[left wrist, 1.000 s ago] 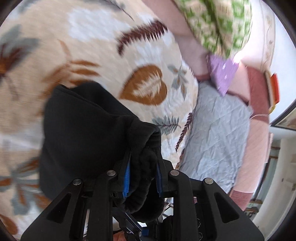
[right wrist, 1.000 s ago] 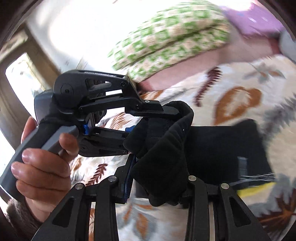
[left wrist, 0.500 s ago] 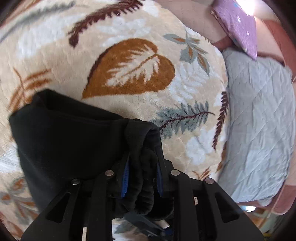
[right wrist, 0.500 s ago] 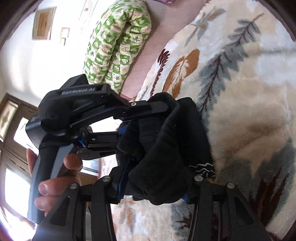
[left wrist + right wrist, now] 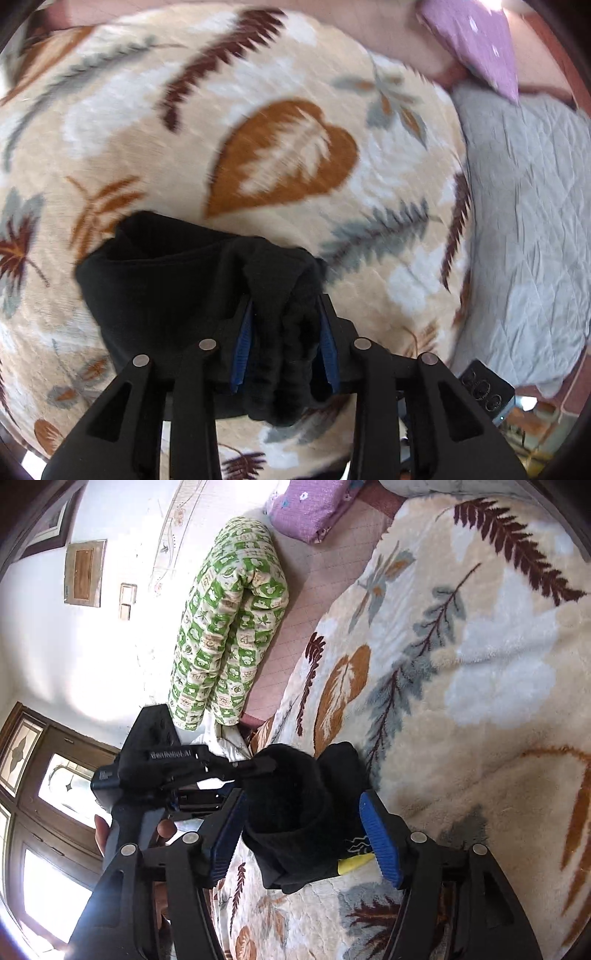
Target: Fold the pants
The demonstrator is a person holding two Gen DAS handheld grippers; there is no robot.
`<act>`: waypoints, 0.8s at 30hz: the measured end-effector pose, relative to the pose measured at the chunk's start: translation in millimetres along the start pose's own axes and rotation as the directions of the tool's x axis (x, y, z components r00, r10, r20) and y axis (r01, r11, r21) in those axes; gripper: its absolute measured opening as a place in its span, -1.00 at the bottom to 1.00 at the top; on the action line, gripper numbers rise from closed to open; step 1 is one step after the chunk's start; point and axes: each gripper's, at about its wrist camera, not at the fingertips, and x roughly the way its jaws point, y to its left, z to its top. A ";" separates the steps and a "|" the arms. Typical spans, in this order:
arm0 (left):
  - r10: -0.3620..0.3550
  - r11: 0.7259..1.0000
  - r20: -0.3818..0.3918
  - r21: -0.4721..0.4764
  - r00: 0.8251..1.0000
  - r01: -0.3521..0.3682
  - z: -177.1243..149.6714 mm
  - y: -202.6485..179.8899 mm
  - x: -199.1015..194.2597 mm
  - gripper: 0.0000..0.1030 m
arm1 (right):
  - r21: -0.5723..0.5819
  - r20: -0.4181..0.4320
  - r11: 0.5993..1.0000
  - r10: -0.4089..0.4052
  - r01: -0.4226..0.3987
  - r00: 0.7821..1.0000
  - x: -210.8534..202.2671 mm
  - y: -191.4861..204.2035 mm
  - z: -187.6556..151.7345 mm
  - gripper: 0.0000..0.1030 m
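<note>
Between the left tongs (image 5: 283, 343) – bunched black pants (image 5: 166, 291), blue pads clamped tight on a thick fold. Rest of the garment spread left of the grip, lying on the leaf-print blanket (image 5: 288, 155). In the right wrist view, right tongs (image 5: 304, 834) spread wide, blue pads either side of the pants (image 5: 295, 812) with a visible gap on the right pad – not pinching. Yellow and white mark on the fabric near the right pad. Left tongs (image 5: 255, 766) seen gripping the same bundle from the left. Beyond the blanket: pink bed sheet (image 5: 314, 590), green-patterned quilt roll (image 5: 229, 620), purple pillow (image 5: 310, 506). Grey quilted cover (image 5: 524, 221) to the right in the left wrist view. Left view motion-blurred.
</note>
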 end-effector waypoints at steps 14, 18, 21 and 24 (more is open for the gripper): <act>-0.161 0.987 0.141 0.044 0.977 0.156 -17.3 -18.8 -46.0 -0.34 | -0.006 0.004 0.999 -0.043 0.043 0.999 -8.6 -7.8 1.7 0.28; -0.166 0.985 0.263 0.005 0.950 0.171 -81.6 11.5 -63.0 -0.34 | -0.077 -0.024 0.994 -0.076 0.074 0.997 -3.4 4.2 18.3 0.28; -0.223 0.963 0.265 -0.092 0.938 0.255 -126.6 33.6 -39.8 -0.34 | -0.143 -0.109 0.987 -0.083 0.067 0.991 21.1 20.4 36.7 0.31; -0.285 0.913 0.297 -0.206 0.912 0.352 -162.4 48.7 -11.8 -0.34 | -0.176 -0.194 0.980 -0.124 0.090 0.973 49.8 31.7 52.1 0.32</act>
